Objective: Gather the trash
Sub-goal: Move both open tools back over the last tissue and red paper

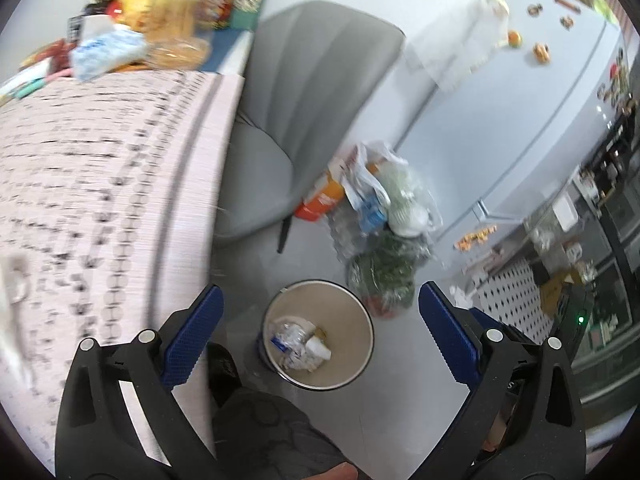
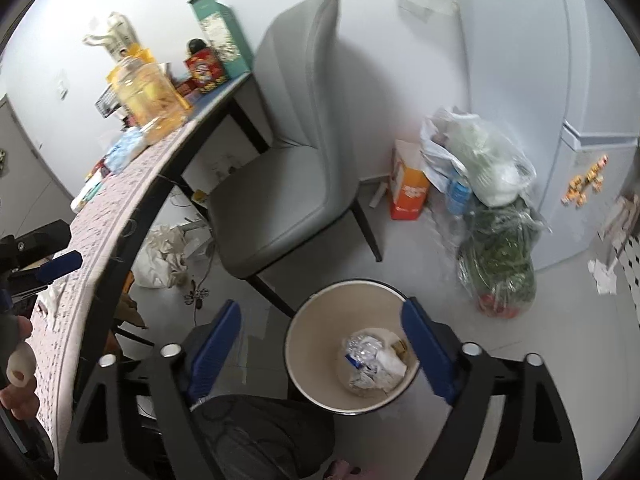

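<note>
I have both claws hanging over the bin (image 1: 318, 334), which stands on the floor just off the table (image 1: 100, 184) edge, in front of the grey chair (image 1: 304, 112). The left claw (image 1: 320, 336) is spread wide with nothing between its blue pads, and the right claw (image 2: 322, 350) is likewise wide apart and empty; its right pad sits over the bin's rim in that view.

What worries me most from here is the bin itself. It looks light and open-topped, and my right claw is close above its rim, so a careless swing away could clip the rim and tip it, spilling what is already collected. The person's knee (image 2: 256, 436) is right beside the bin too, so a shuffle of the leg could nudge it. The left view is smeared with blur, so I would not trust it for judging clearance to the table edge.

The trash (image 2: 372, 360) lies at the bottom of the bin: a crumpled clear plastic wrapper with a blue patch, scrunched white paper beside it, and a small brownish scrap behind. It sits low, well under the rim, so I judge nothing will fall out unless the bin goes over.

More may be left to fetch: crumpled paper (image 2: 164, 252) lies under the table, to the left of the bin, and bulging plastic bags (image 2: 484, 184) and an orange carton (image 2: 408, 188) stand beyond the bin near the wall. Whether those count as trash I cannot tell.
</note>
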